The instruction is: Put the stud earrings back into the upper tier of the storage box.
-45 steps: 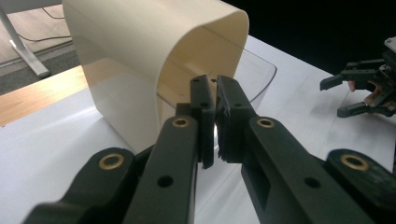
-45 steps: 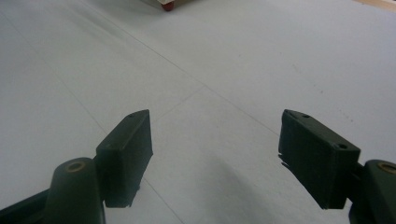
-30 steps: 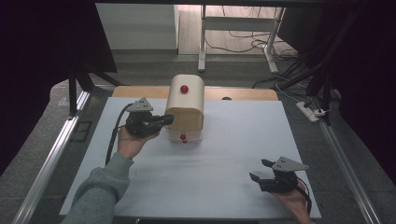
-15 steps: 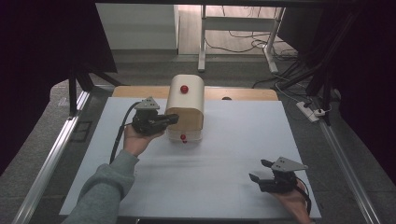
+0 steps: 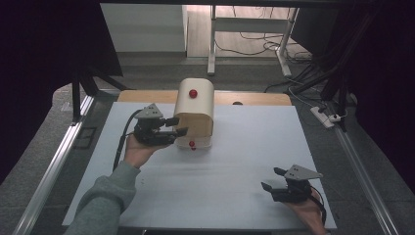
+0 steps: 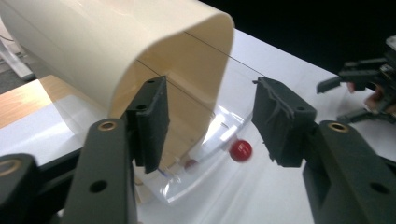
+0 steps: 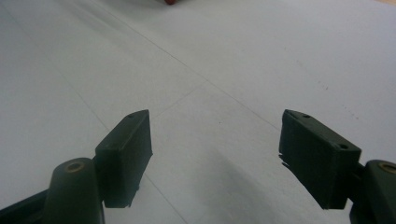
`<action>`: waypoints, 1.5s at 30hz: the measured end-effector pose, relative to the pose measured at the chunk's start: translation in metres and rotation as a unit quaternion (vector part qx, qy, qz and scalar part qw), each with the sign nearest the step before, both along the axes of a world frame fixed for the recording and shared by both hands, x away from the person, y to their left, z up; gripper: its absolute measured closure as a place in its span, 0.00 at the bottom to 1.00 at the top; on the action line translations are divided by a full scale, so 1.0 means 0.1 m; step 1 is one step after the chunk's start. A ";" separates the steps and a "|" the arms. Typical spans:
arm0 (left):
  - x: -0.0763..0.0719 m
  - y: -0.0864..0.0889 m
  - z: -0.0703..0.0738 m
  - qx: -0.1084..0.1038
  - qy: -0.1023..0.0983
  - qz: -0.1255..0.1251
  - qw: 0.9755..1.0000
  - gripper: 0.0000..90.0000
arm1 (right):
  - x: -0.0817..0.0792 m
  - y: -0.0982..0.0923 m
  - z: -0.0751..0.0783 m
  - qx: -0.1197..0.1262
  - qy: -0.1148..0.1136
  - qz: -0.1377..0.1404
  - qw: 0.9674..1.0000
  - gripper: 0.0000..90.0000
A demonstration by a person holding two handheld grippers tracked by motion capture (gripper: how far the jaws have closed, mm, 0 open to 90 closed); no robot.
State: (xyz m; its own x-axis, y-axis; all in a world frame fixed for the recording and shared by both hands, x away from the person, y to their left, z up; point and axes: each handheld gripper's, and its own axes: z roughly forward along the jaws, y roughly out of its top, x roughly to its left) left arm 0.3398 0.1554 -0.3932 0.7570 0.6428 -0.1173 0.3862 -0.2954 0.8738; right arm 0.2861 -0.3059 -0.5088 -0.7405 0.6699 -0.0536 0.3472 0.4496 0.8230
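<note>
A cream box (image 5: pixel 195 113) with a rounded top stands at the back middle of the white sheet. It has a red knob (image 5: pixel 193 93) on top and a second red knob (image 5: pixel 192 144) low at its front. In the left gripper view that low knob (image 6: pixel 240 150) sits on a clear curved flap (image 6: pixel 212 161) at the box's foot. My left gripper (image 5: pixel 179 126) is open at the box's front left corner, and its jaws straddle the front edge of the cream shell (image 6: pixel 187 56). My right gripper (image 5: pixel 272 178) rests open and empty near the front right.
The white sheet (image 5: pixel 235 161) covers the table, with a wooden strip (image 5: pixel 254 99) along the back edge. Metal rails (image 5: pixel 54 166) run down both sides. Cables and a power strip (image 5: pixel 333 117) lie on the floor at the back right. The right gripper (image 6: pixel 359 81) appears far off in the left gripper view.
My left gripper has edged a little to the right, closer onto the box's front corner. The right gripper has not moved.
</note>
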 end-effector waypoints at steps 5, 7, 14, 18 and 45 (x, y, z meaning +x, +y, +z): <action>-0.11 0.09 0.02 0.015 -0.001 -0.004 1.000 0.46 | 0.00 0.00 0.00 -0.002 0.001 0.001 1.000 0.28; -0.16 0.14 0.00 0.020 0.000 -0.003 1.000 0.45 | 0.01 0.01 -0.01 -0.003 0.001 0.002 1.000 0.28; -0.30 0.27 -0.09 0.037 -0.001 0.002 0.999 0.42 | 0.00 0.01 -0.01 -0.005 0.001 0.001 1.000 0.27; -0.36 0.34 -0.14 0.043 0.004 0.001 0.999 0.42 | 0.00 0.01 -0.01 -0.008 0.002 -0.002 1.000 0.27; -0.72 0.87 -0.94 0.138 0.088 0.019 0.986 0.43 | 0.01 0.04 -0.03 -0.014 0.008 0.003 1.000 0.27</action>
State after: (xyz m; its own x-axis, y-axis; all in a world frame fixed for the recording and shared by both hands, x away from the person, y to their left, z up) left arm 0.2674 0.2421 -0.4872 0.7151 0.6962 -0.0621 0.5405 -0.4945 0.6807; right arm 0.2867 -0.3022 -0.5118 -0.7456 0.6637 -0.0605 0.3565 0.4739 0.8052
